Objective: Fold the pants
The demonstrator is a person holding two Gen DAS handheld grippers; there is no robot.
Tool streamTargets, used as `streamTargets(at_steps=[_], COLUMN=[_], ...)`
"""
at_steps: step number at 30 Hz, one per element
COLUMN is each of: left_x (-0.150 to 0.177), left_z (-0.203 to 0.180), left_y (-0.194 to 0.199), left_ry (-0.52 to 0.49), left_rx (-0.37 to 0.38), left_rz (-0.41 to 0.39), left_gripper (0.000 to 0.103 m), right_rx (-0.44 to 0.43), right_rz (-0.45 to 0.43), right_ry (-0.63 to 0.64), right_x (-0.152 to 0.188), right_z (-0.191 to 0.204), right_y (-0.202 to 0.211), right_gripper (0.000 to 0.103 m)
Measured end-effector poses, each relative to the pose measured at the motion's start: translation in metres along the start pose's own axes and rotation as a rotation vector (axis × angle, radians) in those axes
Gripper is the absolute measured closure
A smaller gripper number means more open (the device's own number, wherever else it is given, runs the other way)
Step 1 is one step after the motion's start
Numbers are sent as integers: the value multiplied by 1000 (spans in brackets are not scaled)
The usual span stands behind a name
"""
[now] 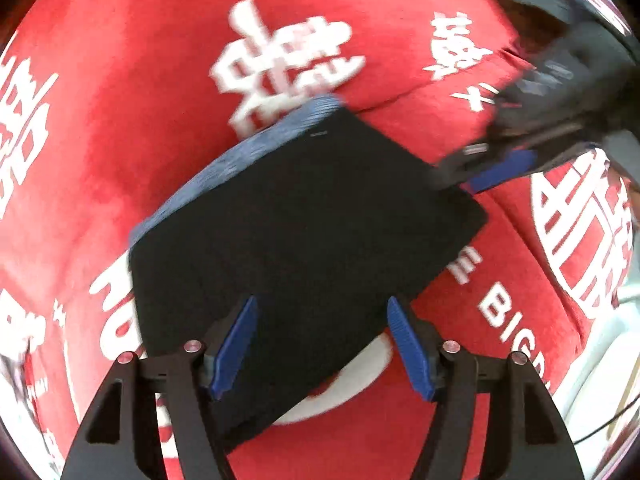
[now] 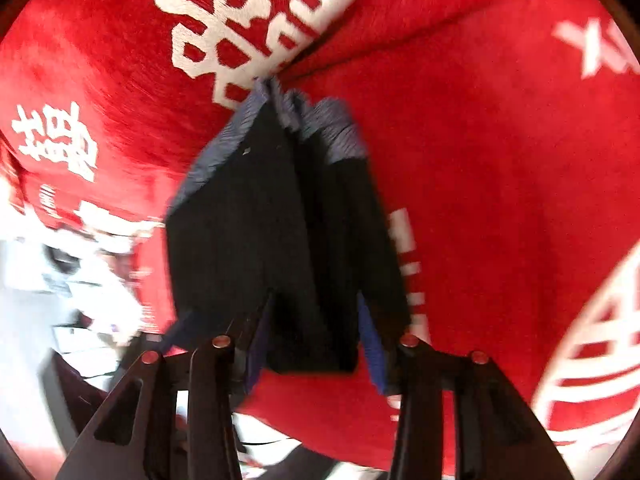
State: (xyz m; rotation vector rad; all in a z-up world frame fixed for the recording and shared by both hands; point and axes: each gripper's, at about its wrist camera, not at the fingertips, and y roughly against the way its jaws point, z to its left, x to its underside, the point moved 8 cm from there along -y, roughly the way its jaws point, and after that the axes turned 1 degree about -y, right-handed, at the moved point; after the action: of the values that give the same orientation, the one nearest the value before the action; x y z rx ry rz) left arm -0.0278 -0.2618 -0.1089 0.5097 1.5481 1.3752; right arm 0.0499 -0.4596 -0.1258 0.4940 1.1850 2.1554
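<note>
Folded black pants [image 1: 304, 232] lie on red blanket [image 1: 120, 160]; left tool [image 1: 322, 344] half-open, empty (released); right tool [image 2: 316, 340] straddles fold, contact unclear.

- Your left gripper [image 1: 322, 344]: the arms run off the bottom edge of the left wrist view.
- The folded pants [image 1: 296, 240]: the near edge is hidden behind your gripper's frame.
- Your right gripper [image 1: 500, 168]: motion-blurred at the upper right of that view; its jaw spacing cannot be read there.
- The red cloth [image 2: 500, 180]: its lettering is smeared and cut by the rim.
- The clutter [image 2: 80, 272] at the left of the right wrist view: too blurred to identify.
</note>
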Motion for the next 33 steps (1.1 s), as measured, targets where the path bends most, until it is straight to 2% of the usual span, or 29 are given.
streamTargets(at_steps=[4, 5, 6, 9, 11, 12, 14, 16, 20, 22, 27, 31, 33], left_x=[11, 15, 20, 35, 44, 47, 53, 58, 67, 72, 87, 102, 106], left_z=[50, 64, 76, 97, 106, 108, 110, 114, 123, 127, 139, 150, 154], left_y=[0, -3, -6, -14, -16, -15, -15, -16, -15, -12, -3, 19, 32], left_ry=[141, 176, 213, 301, 356, 373, 388, 393, 426, 444, 446, 482, 488], left_rx=[-24, -36, -53, -71, -48, -37, -26, -35, -11, 4, -5, 20, 25], left_rz=[49, 70, 93, 156, 182, 188, 206, 221, 230, 245, 277, 303, 306], left_gripper=[34, 34, 34, 34, 34, 34, 33, 16, 16, 16, 16, 16, 16], right_rx=[42, 33, 23, 49, 96, 147, 200, 211, 226, 249, 291, 304, 286], right_rz=[-98, -115, -128, -92, -47, -18, -2, -23, -21, -12, 3, 21, 21], right_ry=[23, 31, 43, 102, 127, 140, 154, 146, 117, 119, 123, 94, 66], right_x=[1, 2, 3, 11, 21, 25, 31, 30, 30, 27, 34, 50, 59], right_z=[16, 16, 24, 49, 41, 39, 24, 24, 26, 33, 48, 60, 65], right_y=[24, 28, 31, 8, -3, -17, -25, -29, -27, -30, -30, -21, -9], right_gripper=[58, 61, 70, 71, 71, 71, 71, 71, 71, 68, 44, 39, 29])
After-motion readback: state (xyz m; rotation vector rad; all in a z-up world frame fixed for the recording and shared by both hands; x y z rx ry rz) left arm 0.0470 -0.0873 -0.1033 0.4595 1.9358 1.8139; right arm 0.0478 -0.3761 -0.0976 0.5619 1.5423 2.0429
